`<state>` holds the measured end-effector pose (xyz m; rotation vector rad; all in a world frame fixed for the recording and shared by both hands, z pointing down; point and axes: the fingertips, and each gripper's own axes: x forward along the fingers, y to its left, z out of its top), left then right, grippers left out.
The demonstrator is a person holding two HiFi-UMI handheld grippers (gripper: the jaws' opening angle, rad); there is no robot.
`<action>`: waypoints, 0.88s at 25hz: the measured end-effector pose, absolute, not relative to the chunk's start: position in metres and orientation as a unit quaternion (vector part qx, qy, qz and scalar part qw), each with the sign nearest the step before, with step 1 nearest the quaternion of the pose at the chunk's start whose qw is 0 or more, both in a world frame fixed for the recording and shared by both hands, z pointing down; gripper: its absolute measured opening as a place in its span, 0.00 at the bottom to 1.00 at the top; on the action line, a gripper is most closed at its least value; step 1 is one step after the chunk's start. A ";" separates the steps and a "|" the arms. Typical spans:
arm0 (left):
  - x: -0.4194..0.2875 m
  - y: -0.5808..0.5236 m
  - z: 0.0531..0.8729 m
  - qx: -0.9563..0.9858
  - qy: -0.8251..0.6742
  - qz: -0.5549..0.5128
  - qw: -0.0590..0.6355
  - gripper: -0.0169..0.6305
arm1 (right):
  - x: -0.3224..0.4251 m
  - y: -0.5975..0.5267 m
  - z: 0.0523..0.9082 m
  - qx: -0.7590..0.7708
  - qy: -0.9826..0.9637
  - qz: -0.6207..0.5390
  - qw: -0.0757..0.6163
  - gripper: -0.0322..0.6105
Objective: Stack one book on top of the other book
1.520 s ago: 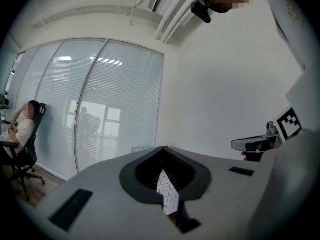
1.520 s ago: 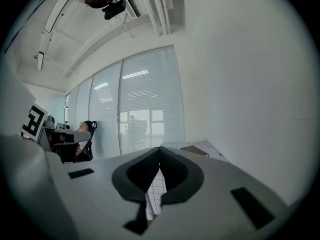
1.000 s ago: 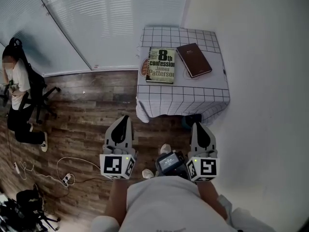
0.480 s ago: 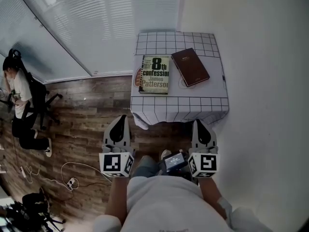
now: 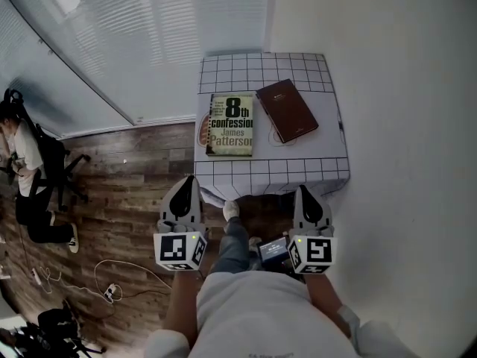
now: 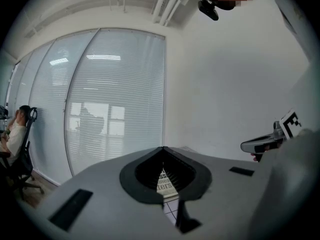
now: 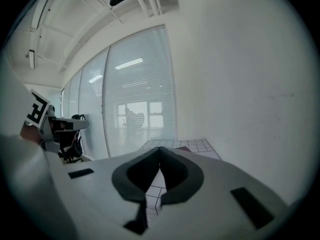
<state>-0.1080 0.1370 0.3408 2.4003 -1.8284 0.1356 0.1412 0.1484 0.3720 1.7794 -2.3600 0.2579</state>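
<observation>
Now left tongs (image 5: pixel 186 179), right tongs (image 5: pixel 302 189) closed, empty; paperback (image 5: pixel 230 126) beside brown book (image 5: pixel 287 110) on table (image 5: pixel 262 174).

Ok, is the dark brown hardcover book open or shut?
Shut: the dark brown hardcover book shows only its closed cover, lying flat on the white checked tablecloth.

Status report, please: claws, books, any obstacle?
Both shut, empty: left claw, right claw; short of table. On it, paperback and brown book side by side, unstacked. No obstacle seen.

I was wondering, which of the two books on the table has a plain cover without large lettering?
The dark brown book, lying askew at the right side of the checked table; the lighter book to its left carries big title lettering.
</observation>
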 end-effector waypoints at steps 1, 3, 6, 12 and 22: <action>-0.108 0.131 0.342 0.794 -0.603 0.046 0.063 0.04 | 0.140 0.145 0.372 0.596 -0.793 0.087 0.092 0.06; -0.110 0.118 0.346 0.795 -0.601 0.050 0.066 0.04 | 0.138 0.136 0.373 0.595 -0.793 0.088 0.098 0.06; -0.111 0.098 0.354 0.797 -0.597 0.057 0.070 0.04 | 0.135 0.119 0.382 0.596 -0.791 0.095 0.103 0.06; -0.117 0.057 0.373 0.802 -0.587 0.072 0.083 0.04 | 0.139 0.085 0.405 0.609 -0.775 0.113 0.126 0.06; -0.122 0.002 0.418 0.818 -0.557 0.103 0.095 0.04 | 0.121 0.031 0.440 0.597 -0.774 0.136 0.161 0.06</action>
